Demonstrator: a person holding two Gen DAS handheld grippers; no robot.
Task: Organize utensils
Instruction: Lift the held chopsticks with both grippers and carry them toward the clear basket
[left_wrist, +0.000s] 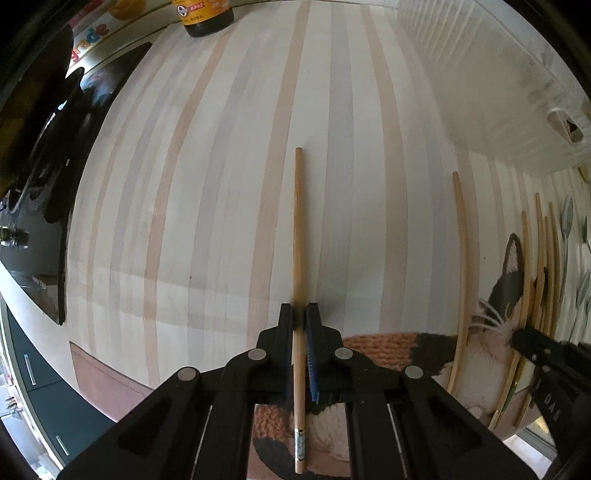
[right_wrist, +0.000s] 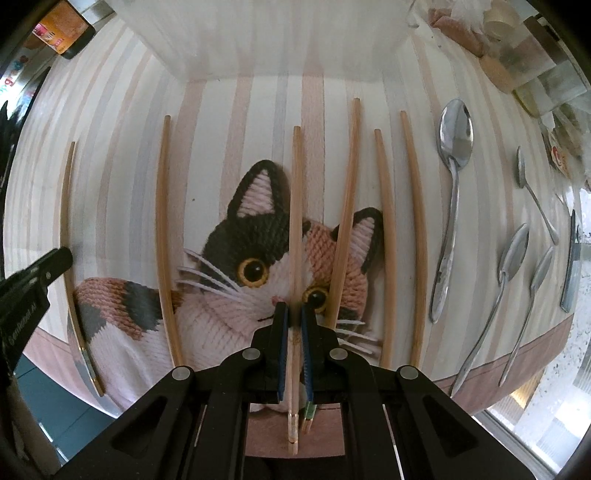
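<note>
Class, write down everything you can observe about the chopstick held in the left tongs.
The chopstick is a slim, round, pale wooden-looking stick, plain along its shaft, with a thin gold band and a patterned grey section near its thick end. The left tongs are shut on it, blue pads pressing both sides. It lines up with the stripes of the tablecloth, narrow tip pointing away from the camera. Whether it touches the cloth cannot be told.

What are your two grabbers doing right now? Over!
Left gripper shut on one chopstick. Right gripper shut on another chopstick. Four spoons lie right. Nothing blocking.
</note>
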